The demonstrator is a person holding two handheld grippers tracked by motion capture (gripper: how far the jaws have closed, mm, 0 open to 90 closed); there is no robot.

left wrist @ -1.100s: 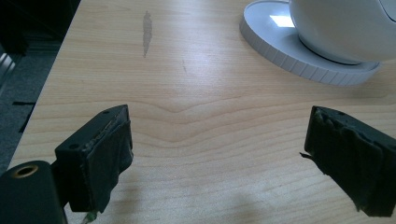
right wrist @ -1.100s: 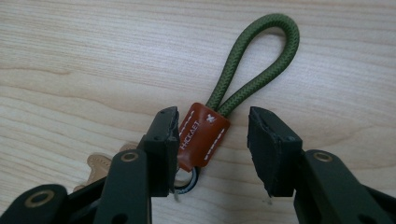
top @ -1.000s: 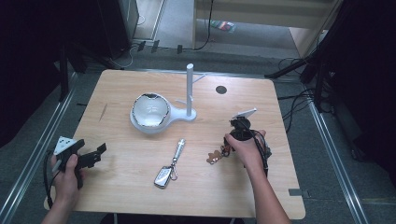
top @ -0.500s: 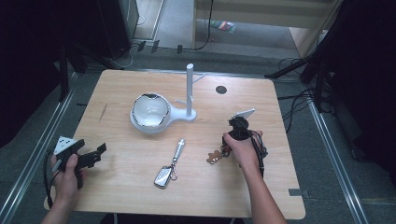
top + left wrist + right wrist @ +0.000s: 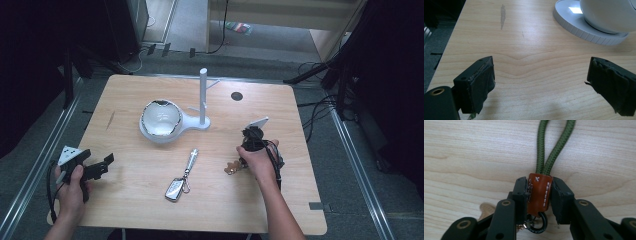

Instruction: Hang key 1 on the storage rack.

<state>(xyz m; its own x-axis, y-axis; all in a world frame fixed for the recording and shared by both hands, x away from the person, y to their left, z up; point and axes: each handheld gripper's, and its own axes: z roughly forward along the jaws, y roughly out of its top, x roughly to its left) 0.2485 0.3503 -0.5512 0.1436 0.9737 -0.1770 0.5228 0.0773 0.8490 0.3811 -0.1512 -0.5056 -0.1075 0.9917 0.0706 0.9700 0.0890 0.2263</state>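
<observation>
In the right gripper view a brown leather key tab [image 5: 538,197] with white stitching lies on the wood. A green cord loop [image 5: 554,147] runs away from it and a dark ring [image 5: 541,223] hangs at its near end. My right gripper [image 5: 539,186] has just been closing its jaws, and both pads now press the tab's sides. From above, that gripper [image 5: 241,161] points down at the keychain [image 5: 231,168] right of centre. My left gripper [image 5: 106,161] rests near the table's left edge, open [image 5: 539,85] with nothing between its jaws.
A white stand has a bowl [image 5: 161,120] and an upright post [image 5: 203,95] at mid-table; its base [image 5: 584,30] lies ahead of the left jaws. A car key on a metal strap [image 5: 176,189] lies between the hands. A dark round hole [image 5: 237,96] sits near the far edge.
The right hand has leaned slightly left over the keychain. The left hand and the objects on the table have stayed put.
</observation>
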